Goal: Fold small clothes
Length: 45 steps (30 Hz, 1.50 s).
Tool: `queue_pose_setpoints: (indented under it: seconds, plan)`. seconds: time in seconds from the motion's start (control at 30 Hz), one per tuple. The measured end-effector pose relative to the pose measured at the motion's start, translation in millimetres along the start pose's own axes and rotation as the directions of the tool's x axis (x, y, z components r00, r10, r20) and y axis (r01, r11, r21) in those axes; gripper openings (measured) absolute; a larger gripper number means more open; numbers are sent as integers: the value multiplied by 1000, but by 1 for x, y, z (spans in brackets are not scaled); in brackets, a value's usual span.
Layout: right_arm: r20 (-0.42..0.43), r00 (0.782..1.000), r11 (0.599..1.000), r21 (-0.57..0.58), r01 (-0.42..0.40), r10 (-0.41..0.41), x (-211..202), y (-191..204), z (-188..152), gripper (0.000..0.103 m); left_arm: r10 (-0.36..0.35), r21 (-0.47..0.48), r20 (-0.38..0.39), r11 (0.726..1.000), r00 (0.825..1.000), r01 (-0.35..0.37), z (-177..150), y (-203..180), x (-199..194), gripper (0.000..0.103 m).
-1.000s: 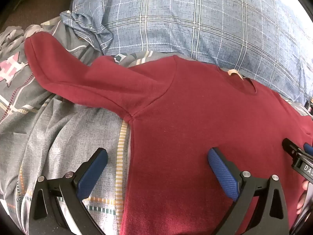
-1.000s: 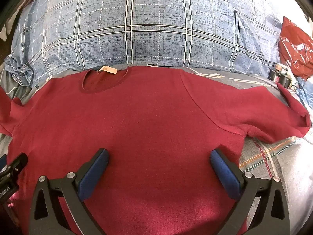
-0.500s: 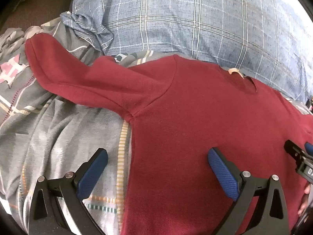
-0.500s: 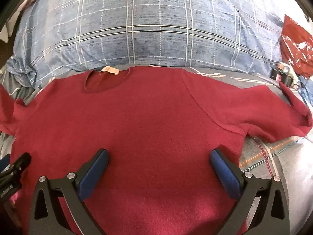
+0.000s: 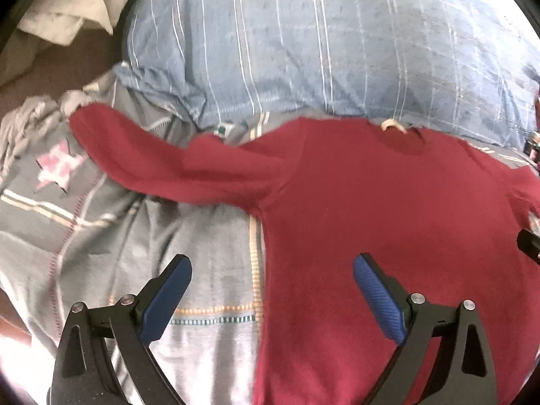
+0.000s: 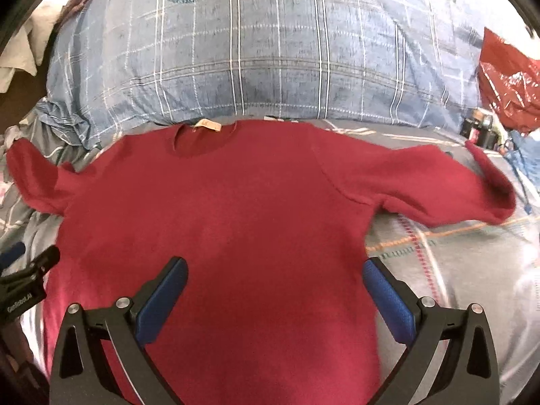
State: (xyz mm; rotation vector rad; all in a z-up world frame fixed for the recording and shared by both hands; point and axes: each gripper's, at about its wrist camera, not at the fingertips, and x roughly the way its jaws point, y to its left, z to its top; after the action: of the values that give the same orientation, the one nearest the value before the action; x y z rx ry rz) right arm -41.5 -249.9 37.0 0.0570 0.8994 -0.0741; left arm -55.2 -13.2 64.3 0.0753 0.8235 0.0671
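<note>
A dark red long-sleeved sweater [image 6: 243, 209] lies flat on the bed, neck toward the pillow, both sleeves spread out. In the left wrist view it [image 5: 388, 209] fills the right side, its left sleeve [image 5: 162, 165] reaching left. My left gripper [image 5: 271, 273] is open above the sweater's left side edge, one finger over the sheet, one over the sweater. My right gripper [image 6: 275, 278] is open above the lower body of the sweater near its right side. The right sleeve [image 6: 438, 182] stretches right. Neither gripper holds anything.
A blue checked pillow [image 6: 270, 54] lies behind the sweater. The grey patterned bedsheet [image 5: 101, 236] surrounds it. A red plastic bag [image 6: 506, 77] and small dark items [image 6: 479, 128] sit at the far right. White cloth [image 5: 67, 10] lies at the far left.
Both grippers have pulled back and risen a little, so more of the sweater, sleeves and pillow shows. The jaws stay open and the sweater has not moved.
</note>
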Motion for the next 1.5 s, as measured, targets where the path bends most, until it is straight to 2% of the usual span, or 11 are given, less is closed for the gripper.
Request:
queue_pose_setpoints:
  seconds: [0.17, 0.43, 0.6, 1.03, 1.5]
  plan:
    - [32, 998, 999, 20, -48, 47, -36, -2, 6, 103, -65, -67, 30, 996, 997, 67, 0, 12, -32, 97]
    - [100, 989, 994, 9, -113, 112, -85, 3, 30, 103, -58, -20, 77, 998, 995, 60, 17, 22, -67, 97]
    - [143, 984, 994, -22, -107, 109, -101, 13, 44, 103, -60, -27, 98, 998, 993, 62, 28, 22, -76, 97]
    - [126, 988, 996, -43, -82, 87, -75, 30, 42, 103, -33, -42, 87, 998, 996, 37, 37, 28, -59, 97]
    - [74, 997, 998, -49, -28, 31, -37, 37, 37, 103, -55, -70, 51, 996, 997, 59, 37, 32, -27, 97]
